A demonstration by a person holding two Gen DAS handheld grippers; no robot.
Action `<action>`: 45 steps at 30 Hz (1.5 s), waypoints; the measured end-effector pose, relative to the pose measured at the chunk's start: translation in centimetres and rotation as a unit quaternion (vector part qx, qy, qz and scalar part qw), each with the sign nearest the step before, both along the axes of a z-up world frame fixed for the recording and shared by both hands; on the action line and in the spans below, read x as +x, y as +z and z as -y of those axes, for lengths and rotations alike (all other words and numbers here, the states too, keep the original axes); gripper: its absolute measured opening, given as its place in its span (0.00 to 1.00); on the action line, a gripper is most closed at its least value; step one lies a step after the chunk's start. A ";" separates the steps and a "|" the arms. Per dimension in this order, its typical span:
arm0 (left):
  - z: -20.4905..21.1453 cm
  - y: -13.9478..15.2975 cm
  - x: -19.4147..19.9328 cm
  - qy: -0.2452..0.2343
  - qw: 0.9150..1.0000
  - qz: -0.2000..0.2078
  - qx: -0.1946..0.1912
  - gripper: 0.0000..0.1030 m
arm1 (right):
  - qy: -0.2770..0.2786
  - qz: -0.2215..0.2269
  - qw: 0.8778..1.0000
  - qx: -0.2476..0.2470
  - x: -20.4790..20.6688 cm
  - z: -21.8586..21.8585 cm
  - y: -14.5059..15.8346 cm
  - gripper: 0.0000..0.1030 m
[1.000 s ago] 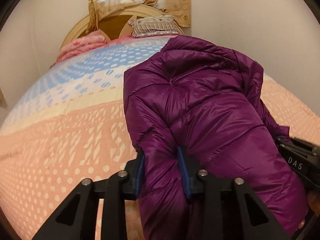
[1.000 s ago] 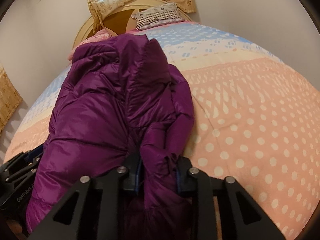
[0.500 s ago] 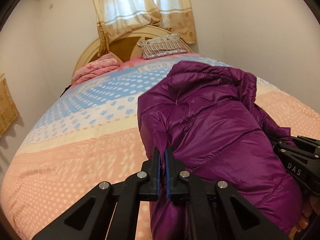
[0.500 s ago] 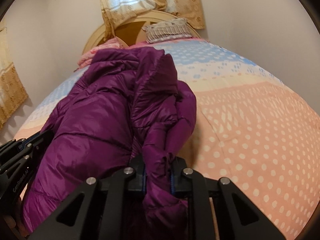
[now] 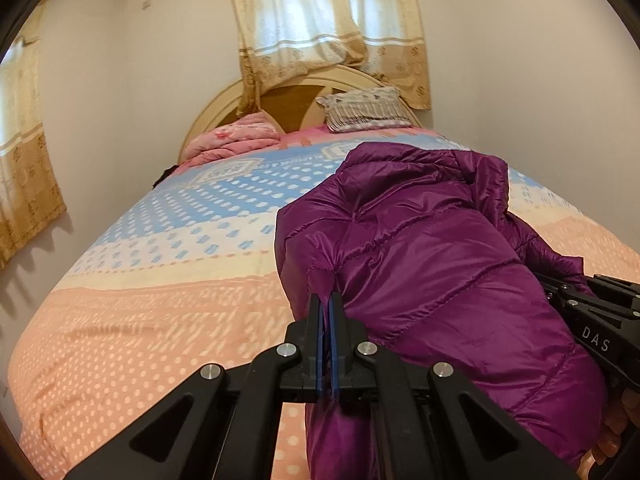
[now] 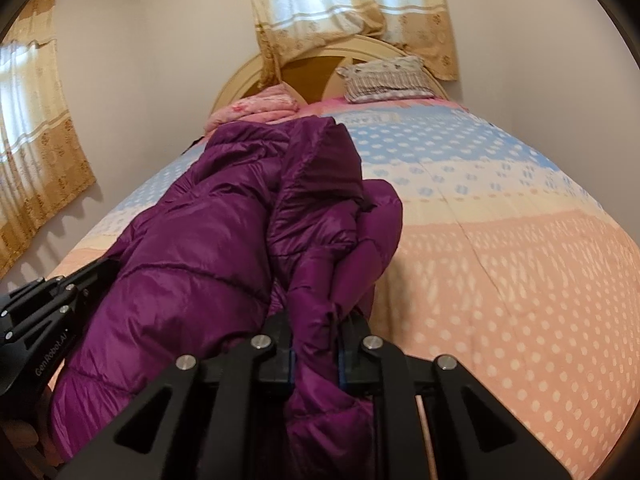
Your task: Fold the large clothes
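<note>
A large purple puffer jacket (image 5: 432, 264) lies lengthwise on the bed, its hood end toward the headboard; it also shows in the right wrist view (image 6: 208, 248). My left gripper (image 5: 327, 304) is shut on a thin fold at the jacket's left near edge. My right gripper (image 6: 316, 340) is shut on a thick bunch of the jacket's right near edge. Each gripper shows at the other view's edge: the right gripper (image 5: 600, 320) and the left gripper (image 6: 36, 320). The near end of the jacket is lifted off the bed.
The bed (image 5: 140, 320) has a pink and blue dotted cover (image 6: 500, 280). A folded pink blanket (image 5: 236, 140) and a striped pillow (image 5: 362, 114) lie by the round headboard (image 6: 320, 64). Curtains hang behind it and at left. Walls stand close on both sides.
Both grippers have closed tighter on the jacket edges and risen, lifting its near end; more of the room and headboard shows now.
</note>
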State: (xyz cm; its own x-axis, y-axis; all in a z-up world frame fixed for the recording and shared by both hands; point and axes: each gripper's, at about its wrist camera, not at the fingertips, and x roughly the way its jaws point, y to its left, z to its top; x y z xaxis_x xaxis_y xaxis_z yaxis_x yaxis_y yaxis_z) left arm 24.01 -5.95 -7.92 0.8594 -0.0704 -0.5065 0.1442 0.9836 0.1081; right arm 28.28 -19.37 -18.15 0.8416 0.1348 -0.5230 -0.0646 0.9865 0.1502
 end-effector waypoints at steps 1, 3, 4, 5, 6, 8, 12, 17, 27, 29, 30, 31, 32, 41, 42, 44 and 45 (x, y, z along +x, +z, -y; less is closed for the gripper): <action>-0.6 0.2 -0.1 0.003 1.000 0.002 -0.002 0.02 | 0.004 0.001 1.000 0.000 0.2 -0.3 0.2 0.16; -1.7 0.8 -0.4 0.010 1.000 0.007 -0.004 0.02 | 0.013 0.003 1.000 0.000 0.6 -1.0 0.4 0.16; -2.3 0.9 -0.6 0.014 1.000 0.010 -0.002 0.01 | 0.017 0.003 1.000 0.000 0.8 -1.3 0.5 0.16; -2.7 1.0 -0.8 0.018 1.000 0.012 -0.002 0.01 | 0.022 0.004 1.000 0.001 1.0 -1.8 0.5 0.16; -3.1 1.1 -0.9 0.021 1.000 0.013 -0.001 0.01 | 0.027 0.005 1.000 0.001 1.1 -2.1 0.5 0.16; -4.2 1.3 -1.2 0.031 0.999 0.016 0.002 0.00 | 0.038 0.006 0.999 0.001 1.3 -3.0 0.5 0.16; -5.6 1.8 -2.1 0.041 0.998 0.036 0.016 0.00 | 0.062 0.008 0.998 0.000 1.5 -5.0 0.6 0.16; -8.0 -0.2 -0.6 0.065 0.998 -0.013 -0.008 0.00 | 0.079 0.005 0.996 -0.028 1.8 -7.9 -0.2 0.15; -13.0 -7.2 0.8 0.116 0.972 -0.133 -0.153 0.38 | 0.035 -0.062 0.997 -0.038 3.7 -5.1 -3.3 0.17; -13.1 -7.5 0.6 0.133 0.969 -0.126 -0.168 0.61 | 0.029 -0.070 0.996 -0.046 3.9 -5.0 -4.0 0.18; -13.1 -7.5 0.5 0.138 0.968 -0.122 -0.170 0.66 | 0.028 -0.072 0.996 -0.045 3.8 -4.8 -4.3 0.18; -13.2 -7.5 0.3 0.138 0.967 -0.123 -0.174 0.68 | 0.029 -0.072 0.996 -0.045 3.8 -4.6 -4.6 0.18; -13.2 -7.5 0.3 0.145 0.966 -0.126 -0.172 0.72 | 0.029 -0.073 0.996 -0.046 3.7 -4.6 -4.6 0.18; -11.4 -7.1 0.6 0.124 0.969 -0.130 -0.171 0.86 | 0.036 -0.075 0.995 -0.046 3.3 -4.8 -5.0 0.19; -10.9 -7.6 0.8 0.121 0.969 -0.132 -0.173 0.86 | 0.035 -0.076 0.995 -0.046 3.3 -4.8 -5.0 0.19; -9.9 -8.6 1.2 0.116 0.969 -0.135 -0.169 0.86 | 0.034 -0.079 0.995 -0.048 3.5 -4.9 -5.2 0.19; -9.7 -8.7 1.2 0.107 0.970 -0.132 -0.175 0.86 | 0.034 -0.081 0.995 -0.050 3.4 -4.9 -5.3 0.19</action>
